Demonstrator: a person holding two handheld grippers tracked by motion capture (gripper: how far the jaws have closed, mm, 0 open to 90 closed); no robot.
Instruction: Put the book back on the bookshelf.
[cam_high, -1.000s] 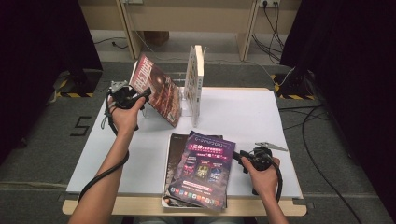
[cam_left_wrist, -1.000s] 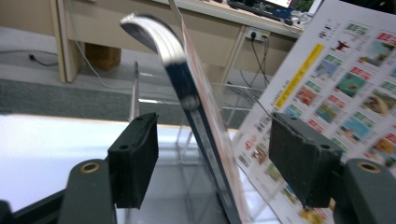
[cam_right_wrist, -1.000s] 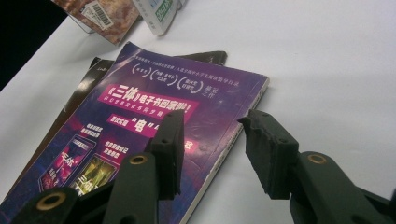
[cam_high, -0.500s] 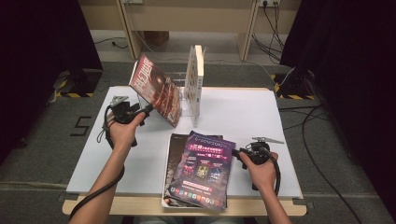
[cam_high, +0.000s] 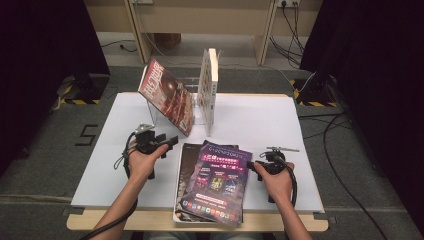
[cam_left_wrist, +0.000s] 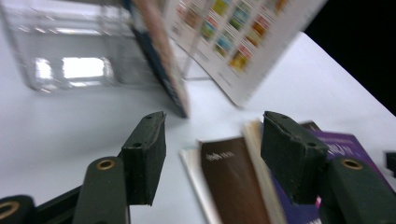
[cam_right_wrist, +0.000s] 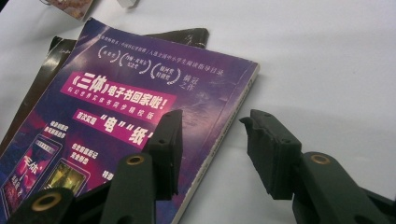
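the left gripper (cam_left_wrist: 210, 154) has just been narrowing its jaws, though they stay well apart with nothing pinched; past its fingertips (cam_left_wrist: 148, 154) lies the near corner of the brown book (cam_left_wrist: 233, 186), under the purple book (cam_right_wrist: 116, 121). the right gripper (cam_right_wrist: 212, 149) has just been widening and is empty too, its left finger (cam_right_wrist: 168, 144) over the purple cover, the spine edge sitting between the fingers.

risk: if the right jaws close from here they may catch only the cover and lift it open, or shove the top book off the stack. the left view is blurred, so its aim probably isn't settled; a jaw could snag both books.

the white table (cam_high: 260, 120) is smooth, so books would slide easily. beyond the fingers two more books lean in a clear stand (cam_left_wrist: 70, 60). grey floor, cables and dark curtains surround it.
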